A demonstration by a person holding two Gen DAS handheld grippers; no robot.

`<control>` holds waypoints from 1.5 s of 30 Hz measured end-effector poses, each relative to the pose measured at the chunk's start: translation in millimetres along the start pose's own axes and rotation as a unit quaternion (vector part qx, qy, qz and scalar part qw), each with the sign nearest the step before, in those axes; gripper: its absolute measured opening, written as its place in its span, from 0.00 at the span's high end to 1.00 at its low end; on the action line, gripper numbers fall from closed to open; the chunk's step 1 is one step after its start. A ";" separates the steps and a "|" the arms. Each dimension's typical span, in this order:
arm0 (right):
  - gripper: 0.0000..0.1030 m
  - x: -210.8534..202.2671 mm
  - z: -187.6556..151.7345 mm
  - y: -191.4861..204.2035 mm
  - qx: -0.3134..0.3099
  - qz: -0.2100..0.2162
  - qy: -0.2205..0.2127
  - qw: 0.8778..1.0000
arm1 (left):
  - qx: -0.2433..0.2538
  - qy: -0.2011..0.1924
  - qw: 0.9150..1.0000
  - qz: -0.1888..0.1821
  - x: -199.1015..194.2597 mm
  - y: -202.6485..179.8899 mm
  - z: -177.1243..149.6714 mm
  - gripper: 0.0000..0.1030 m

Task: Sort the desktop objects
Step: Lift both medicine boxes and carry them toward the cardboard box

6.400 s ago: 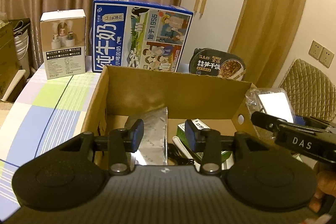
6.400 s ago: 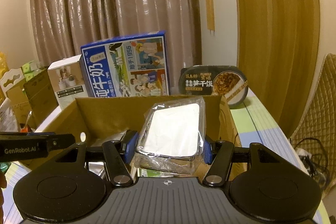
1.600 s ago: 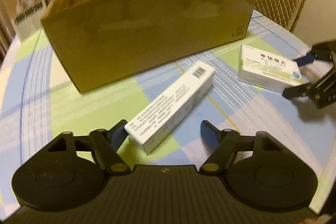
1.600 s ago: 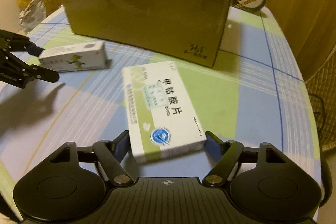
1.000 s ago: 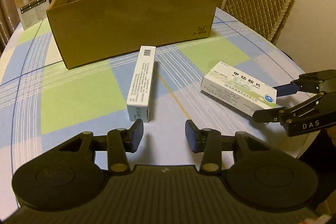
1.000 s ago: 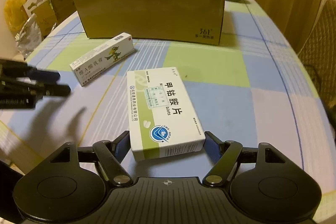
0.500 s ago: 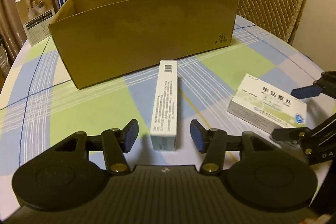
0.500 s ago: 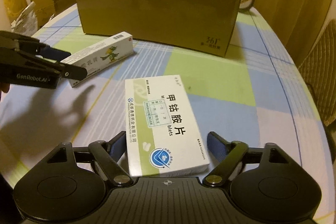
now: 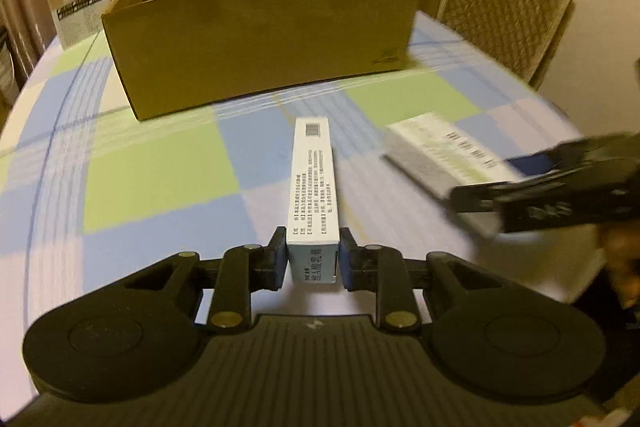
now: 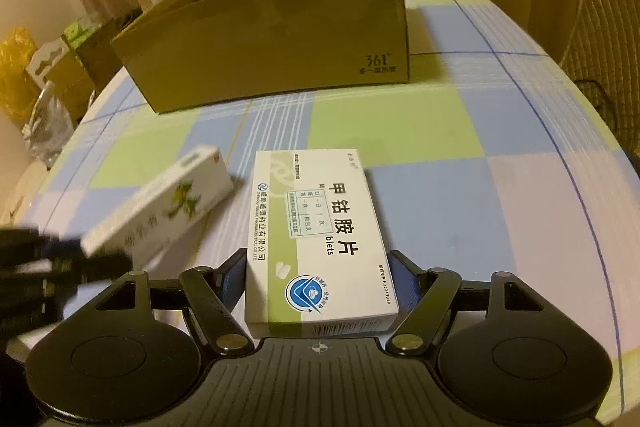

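While both medicine cartons sit on the checked desk (image 10: pixel 460 131) short of the cardboard box (image 10: pixel 280 35), nothing here is sorted yet. Left tongs (image 9: pixel 313 259) are closing, pads pressed on the narrow white carton (image 9: pixel 313 187). Right tongs (image 10: pixel 320 281) are closing around the tablet carton (image 10: pixel 316 235), pads just shy of it. Readable: "blets" on that carton, "361°" on the box.

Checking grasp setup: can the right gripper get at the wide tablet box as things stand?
Probably yes. The tablet box already lies between the right gripper's closing jaws, flat on the tablecloth, nothing blocking; the slim carton sits clear to its left.
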State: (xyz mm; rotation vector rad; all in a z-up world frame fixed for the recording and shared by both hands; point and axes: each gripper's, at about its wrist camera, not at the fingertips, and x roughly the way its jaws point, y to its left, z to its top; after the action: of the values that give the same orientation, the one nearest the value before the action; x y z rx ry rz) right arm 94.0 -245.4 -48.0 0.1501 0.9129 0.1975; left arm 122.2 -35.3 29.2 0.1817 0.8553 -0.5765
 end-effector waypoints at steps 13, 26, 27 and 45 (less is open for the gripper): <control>0.28 -1.0 -9.4 22.7 -0.076 -0.038 -0.021 0.996 | -0.018 -0.023 0.999 0.014 -12.1 -2.6 -22.1 0.54; 0.25 21.2 -6.5 15.8 -0.089 -0.047 -0.008 0.995 | -0.007 -0.006 1.000 0.007 16.9 -0.4 -3.7 0.55; 0.25 22.3 -5.4 15.3 -0.087 -0.046 -0.008 0.995 | -0.003 -0.005 1.000 0.008 18.8 -0.7 -2.1 0.55; 0.34 27.3 3.3 20.8 -0.112 -0.051 -0.015 0.992 | 0.053 0.033 0.998 0.018 41.5 -14.5 10.5 0.79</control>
State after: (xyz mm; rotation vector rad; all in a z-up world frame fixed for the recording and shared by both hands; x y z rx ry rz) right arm 110.7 -219.0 -62.6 -0.1008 0.8590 0.2011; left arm 142.6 -68.1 5.8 0.3125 0.8835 -0.5854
